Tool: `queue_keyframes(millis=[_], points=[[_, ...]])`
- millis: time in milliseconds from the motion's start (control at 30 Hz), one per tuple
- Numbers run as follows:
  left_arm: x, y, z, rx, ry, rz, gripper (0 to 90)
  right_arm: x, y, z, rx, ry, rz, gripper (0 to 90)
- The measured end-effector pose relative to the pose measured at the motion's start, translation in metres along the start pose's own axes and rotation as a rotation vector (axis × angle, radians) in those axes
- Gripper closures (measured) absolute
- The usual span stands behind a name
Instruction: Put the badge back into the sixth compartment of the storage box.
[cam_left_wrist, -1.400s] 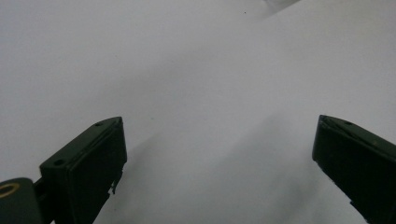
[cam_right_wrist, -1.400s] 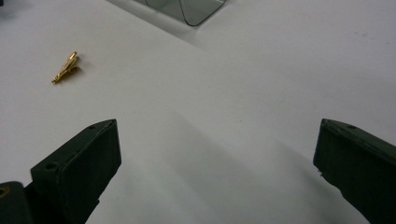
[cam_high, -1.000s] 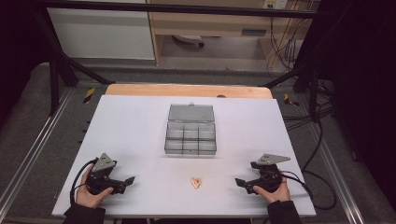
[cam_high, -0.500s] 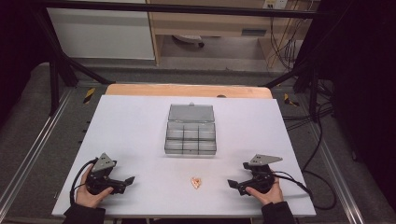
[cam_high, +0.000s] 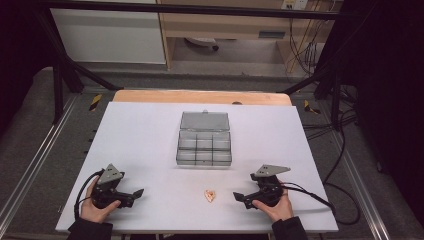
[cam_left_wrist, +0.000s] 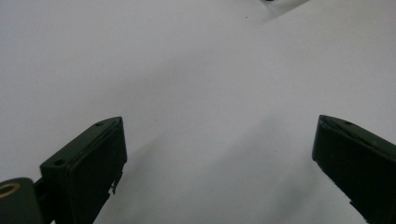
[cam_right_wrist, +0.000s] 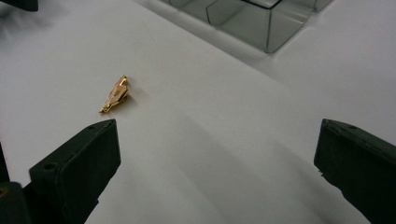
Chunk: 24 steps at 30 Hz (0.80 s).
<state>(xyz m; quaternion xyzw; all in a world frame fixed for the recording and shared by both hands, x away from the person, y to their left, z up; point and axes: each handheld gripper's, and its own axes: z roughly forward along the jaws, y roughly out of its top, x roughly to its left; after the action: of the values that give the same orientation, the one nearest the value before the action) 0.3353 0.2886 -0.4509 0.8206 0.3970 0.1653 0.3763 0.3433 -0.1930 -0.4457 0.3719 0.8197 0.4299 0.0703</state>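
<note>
Two wide-open, empty hand-held grippers (cam_high: 137, 192) (cam_high: 239, 196); gold clip (cam_high: 210, 195) outside clear compartment box (cam_high: 204, 145).

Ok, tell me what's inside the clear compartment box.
The clear compartment box sits with its lid open and its compartments look empty through the clear walls, though the high view is too small to rule out tiny items. The gold clip lies outside on the table.

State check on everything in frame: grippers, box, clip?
Left gripper: open, holding nothing, low over the table near its left front corner.
Right gripper: open, holding nothing, pointed toward the clip.
Gold clip: lying flat on the table, free, apart from both grippers.
Compartment box: lid open and tipped back; the compartments look empty.
Table: white top, bearing the box and the clip.
</note>
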Motion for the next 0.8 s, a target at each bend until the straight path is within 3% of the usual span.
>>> queue_keyframes(millis=[800], points=[[0.000,0.000,-0.001,-0.006,0.005,-0.006,2.9,0.023,0.021,0.022,-0.002,0.007,-0.015,4.4]])
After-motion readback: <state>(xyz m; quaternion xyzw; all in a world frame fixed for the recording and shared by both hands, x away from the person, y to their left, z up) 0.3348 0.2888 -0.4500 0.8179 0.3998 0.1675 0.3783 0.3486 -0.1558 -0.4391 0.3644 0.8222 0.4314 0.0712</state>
